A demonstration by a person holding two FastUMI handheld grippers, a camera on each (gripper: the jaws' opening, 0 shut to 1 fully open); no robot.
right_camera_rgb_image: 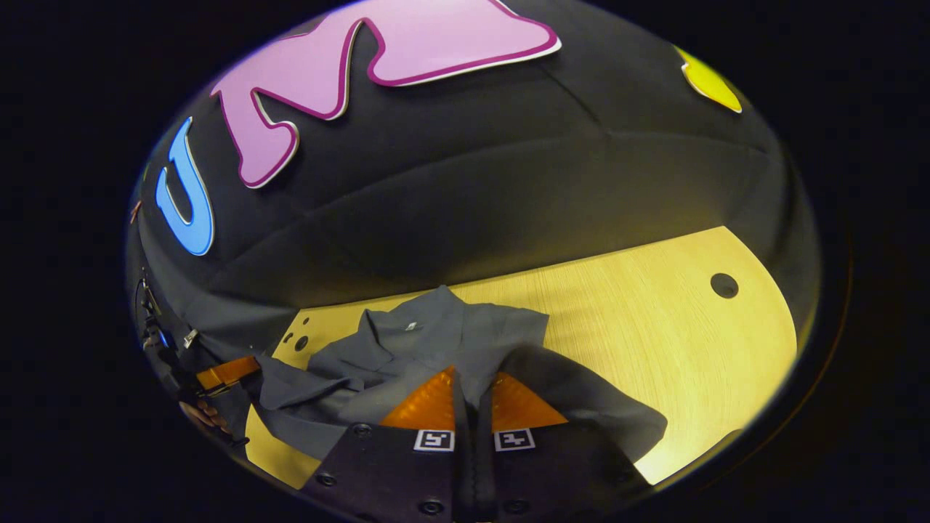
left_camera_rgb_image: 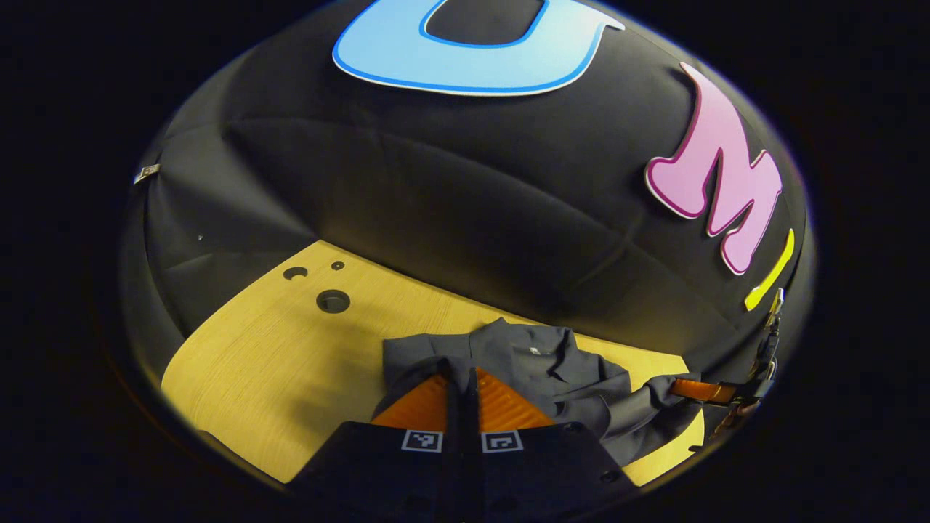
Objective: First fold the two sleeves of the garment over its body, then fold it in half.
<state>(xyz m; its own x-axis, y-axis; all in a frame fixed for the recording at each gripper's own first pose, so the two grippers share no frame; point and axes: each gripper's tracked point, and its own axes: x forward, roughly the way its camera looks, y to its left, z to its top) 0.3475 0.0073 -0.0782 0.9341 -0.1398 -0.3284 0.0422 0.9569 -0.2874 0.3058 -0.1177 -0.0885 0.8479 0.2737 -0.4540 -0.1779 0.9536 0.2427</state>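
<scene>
A dark grey collared garment [left_camera_rgb_image: 541,363] lies rumpled on the wooden table [left_camera_rgb_image: 276,349]. In the left gripper view, my left gripper [left_camera_rgb_image: 462,381] is shut with a fold of the garment's cloth pinched between its fingers. Farther right in that view, the right gripper [left_camera_rgb_image: 697,391] holds another part of the cloth. In the right gripper view, the garment [right_camera_rgb_image: 429,334] spreads ahead with its collar facing away, and my right gripper [right_camera_rgb_image: 473,385] is shut on a fold of it. The left gripper [right_camera_rgb_image: 227,373] appears at the far left, with a hand below it.
The table [right_camera_rgb_image: 654,327] has round holes: two near its far left corner [left_camera_rgb_image: 333,301] and one at the right [right_camera_rgb_image: 724,285]. The black cloth wall rises just behind the table's far edge. Bare wood lies left of the garment and to its right.
</scene>
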